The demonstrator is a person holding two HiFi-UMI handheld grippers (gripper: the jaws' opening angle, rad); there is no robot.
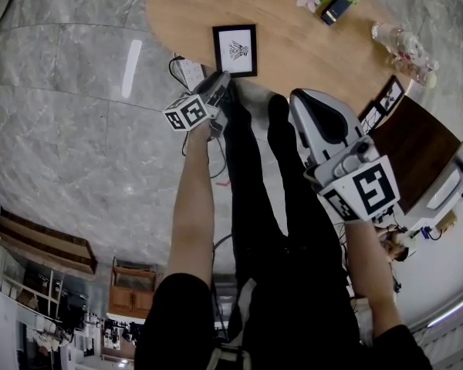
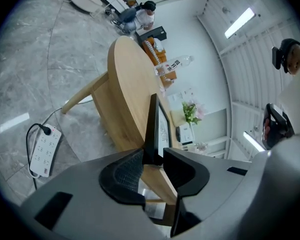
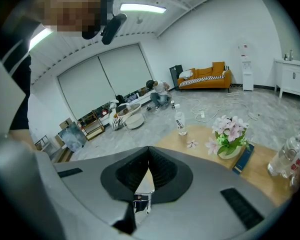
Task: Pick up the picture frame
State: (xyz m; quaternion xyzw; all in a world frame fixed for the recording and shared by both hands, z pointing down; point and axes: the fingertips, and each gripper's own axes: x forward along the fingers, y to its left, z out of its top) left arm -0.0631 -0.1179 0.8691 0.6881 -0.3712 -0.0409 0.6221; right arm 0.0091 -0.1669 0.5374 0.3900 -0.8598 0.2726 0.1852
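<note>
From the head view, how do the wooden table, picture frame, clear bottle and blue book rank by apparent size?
Wooden table; then picture frame and clear bottle, too alike to rank; blue book smallest.

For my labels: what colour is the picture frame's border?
Black; the picture frame shows best in the head view.
</note>
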